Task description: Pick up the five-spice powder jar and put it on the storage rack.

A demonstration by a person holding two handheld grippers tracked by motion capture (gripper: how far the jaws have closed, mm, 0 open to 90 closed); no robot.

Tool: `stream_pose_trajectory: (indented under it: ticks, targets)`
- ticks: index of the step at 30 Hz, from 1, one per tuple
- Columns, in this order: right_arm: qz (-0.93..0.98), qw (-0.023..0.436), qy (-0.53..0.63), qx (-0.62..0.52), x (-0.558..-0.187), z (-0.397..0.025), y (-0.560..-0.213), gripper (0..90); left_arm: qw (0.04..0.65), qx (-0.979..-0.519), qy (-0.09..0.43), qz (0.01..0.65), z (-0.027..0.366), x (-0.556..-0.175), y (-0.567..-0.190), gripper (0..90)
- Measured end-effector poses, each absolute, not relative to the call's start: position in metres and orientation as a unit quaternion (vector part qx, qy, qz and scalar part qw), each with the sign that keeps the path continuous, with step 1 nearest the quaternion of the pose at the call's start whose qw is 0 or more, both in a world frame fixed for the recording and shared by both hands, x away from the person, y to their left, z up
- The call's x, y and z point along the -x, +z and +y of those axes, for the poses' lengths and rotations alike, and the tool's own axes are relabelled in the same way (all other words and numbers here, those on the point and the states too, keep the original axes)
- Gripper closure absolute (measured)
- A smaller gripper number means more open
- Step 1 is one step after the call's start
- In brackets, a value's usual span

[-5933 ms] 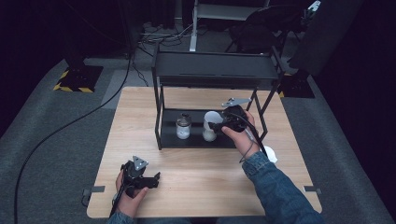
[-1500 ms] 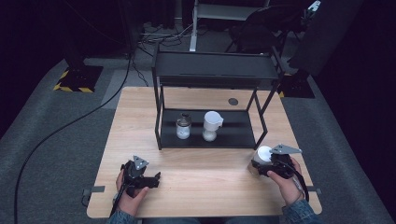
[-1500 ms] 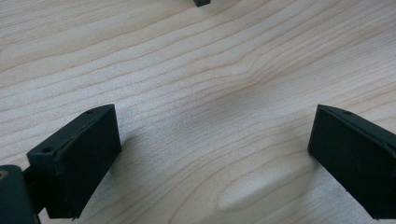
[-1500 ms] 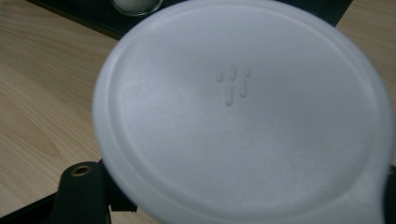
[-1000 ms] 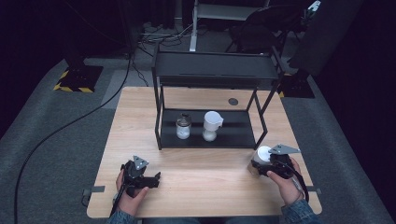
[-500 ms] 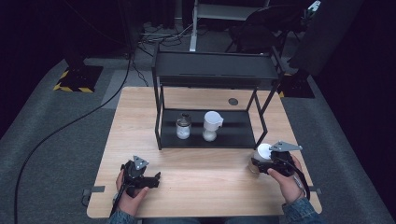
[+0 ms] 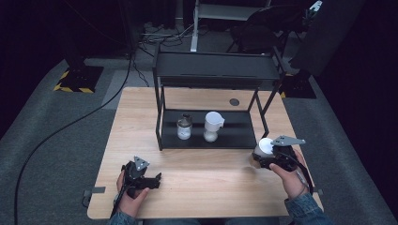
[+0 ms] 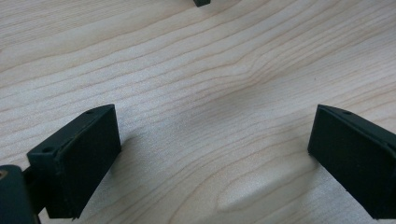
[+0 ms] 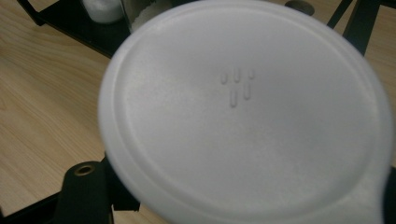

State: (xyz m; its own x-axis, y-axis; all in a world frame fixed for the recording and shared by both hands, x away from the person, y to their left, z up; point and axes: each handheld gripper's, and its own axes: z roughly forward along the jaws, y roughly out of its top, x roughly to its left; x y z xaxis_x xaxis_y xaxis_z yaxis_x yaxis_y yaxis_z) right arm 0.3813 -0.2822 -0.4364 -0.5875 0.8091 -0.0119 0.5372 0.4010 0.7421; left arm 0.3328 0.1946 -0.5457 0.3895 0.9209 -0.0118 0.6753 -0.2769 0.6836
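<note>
A round white lid [image 9: 243,112] with small raised marks is held upright and close to the camera between the jaws of my right gripper [image 9: 233,200]. In the high view the right gripper [image 7: 262,157] hovers at the table's front right, shut on the lid [image 7: 265,146]. My left gripper [image 7: 152,179] rests near the front left edge. Its fingers [image 8: 77,158] stand wide apart over bare wood, gripping nothing. On the lower level of the black shelf [image 7: 239,133] stand a small glass jar [image 7: 184,127] and a white cup [image 7: 212,125] without a lid.
The black two-level shelf spans the middle of the wooden table [image 7: 206,183], its top level [image 7: 218,70] overhanging the jar and cup. A small dark disc [image 7: 234,101] lies behind the shelf. A shelf leg [image 7: 263,124] stands just beyond the right gripper.
About six seconds ago my right gripper was at the white cup on the shelf; now it holds the lid at the table's front right. Over the last second it barely moved. The left gripper stayed still.
</note>
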Motion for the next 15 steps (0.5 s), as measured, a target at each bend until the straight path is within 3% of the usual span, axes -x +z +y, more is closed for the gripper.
stream_pose_trajectory:
  ticks: [15]
  targets:
    - [0.82,0.191,0.361,-0.401,-0.391,-0.273,-0.414,30.9,0.309,-0.774,0.199,0.516,0.195,-0.333,-0.546,2.2]
